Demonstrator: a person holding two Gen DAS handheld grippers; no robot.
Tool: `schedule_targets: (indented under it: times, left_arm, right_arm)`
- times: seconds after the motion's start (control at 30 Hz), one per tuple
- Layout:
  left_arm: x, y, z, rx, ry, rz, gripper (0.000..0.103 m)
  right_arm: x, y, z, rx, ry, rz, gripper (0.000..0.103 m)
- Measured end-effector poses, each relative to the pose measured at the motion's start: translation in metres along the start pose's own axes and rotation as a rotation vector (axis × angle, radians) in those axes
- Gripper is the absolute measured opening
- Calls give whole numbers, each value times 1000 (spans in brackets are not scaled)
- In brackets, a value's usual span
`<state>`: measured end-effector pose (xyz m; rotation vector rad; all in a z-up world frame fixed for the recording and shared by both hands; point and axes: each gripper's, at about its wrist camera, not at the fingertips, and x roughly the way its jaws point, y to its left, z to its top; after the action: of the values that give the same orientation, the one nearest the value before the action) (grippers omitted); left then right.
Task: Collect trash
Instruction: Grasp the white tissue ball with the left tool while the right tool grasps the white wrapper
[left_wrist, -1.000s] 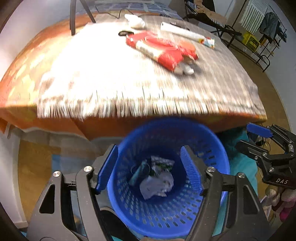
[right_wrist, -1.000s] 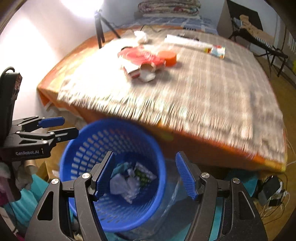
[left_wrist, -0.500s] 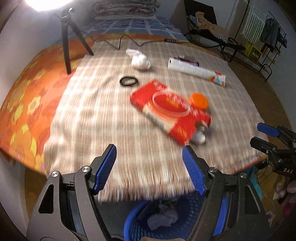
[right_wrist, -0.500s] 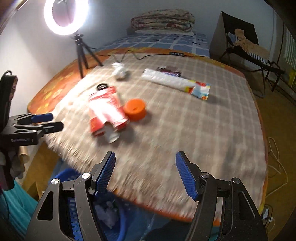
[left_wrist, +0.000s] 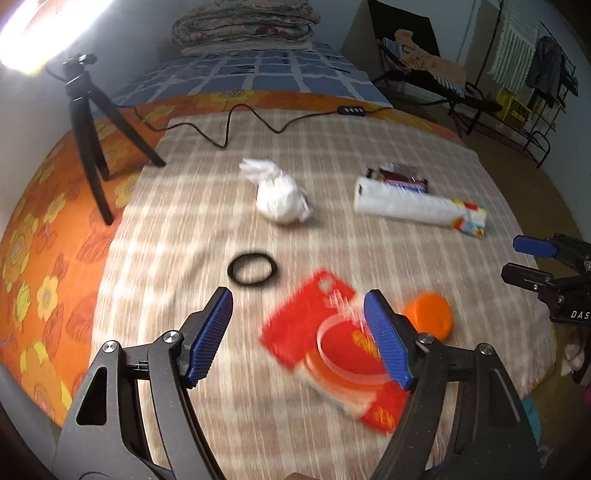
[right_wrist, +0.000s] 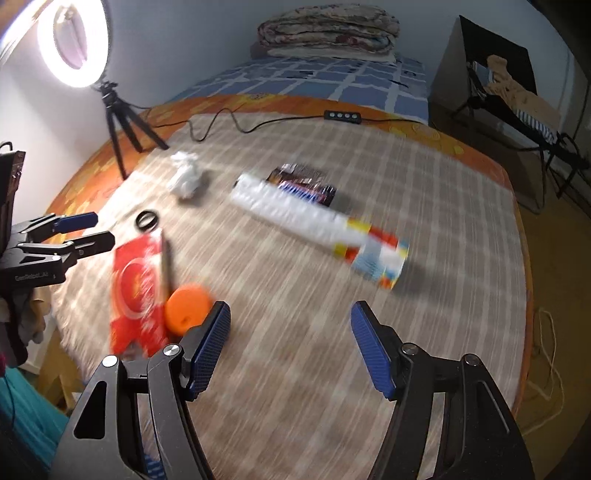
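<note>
Trash lies on a checked cloth (left_wrist: 177, 229) on the bed. My left gripper (left_wrist: 299, 332) is open and empty, above a red packet (left_wrist: 314, 325) with a clear round lid on it. An orange cap (left_wrist: 430, 319) sits right of the packet. A black ring (left_wrist: 253, 268), a white crumpled wad (left_wrist: 280, 195) and a long white wrapper (left_wrist: 413, 208) lie farther out. My right gripper (right_wrist: 290, 343) is open and empty over the cloth, with the orange cap (right_wrist: 186, 306) by its left finger and the long wrapper (right_wrist: 314, 221) ahead.
A tripod (left_wrist: 92, 122) with a ring light (right_wrist: 74, 40) stands at the back left. A black cable (left_wrist: 229, 125) crosses the far end of the cloth. A dark wrapper (right_wrist: 303, 181) lies behind the long one. Folded blankets (right_wrist: 328, 31) lie at the back.
Both grippers rose from above the blue basket beside the bed and moved forward over the cloth. The basket has dropped out of view. Both stay open.
</note>
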<state>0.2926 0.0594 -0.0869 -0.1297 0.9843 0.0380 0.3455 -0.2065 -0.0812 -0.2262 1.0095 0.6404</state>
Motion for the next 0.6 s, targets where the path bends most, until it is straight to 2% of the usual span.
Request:
schedule_targets:
  times: [0.17, 0.43, 0.6]
  left_arm:
    - [28, 13, 26, -52, 8, 6, 76]
    - [73, 33, 56, -145, 49, -15, 76]
    - [88, 38, 67, -150, 49, 1, 76]
  right_arm:
    - [23, -13, 25, -12, 9, 30, 67]
    - [68, -7, 47, -151, 96, -16, 67]
    - [87, -3, 53, -204, 123, -19, 67]
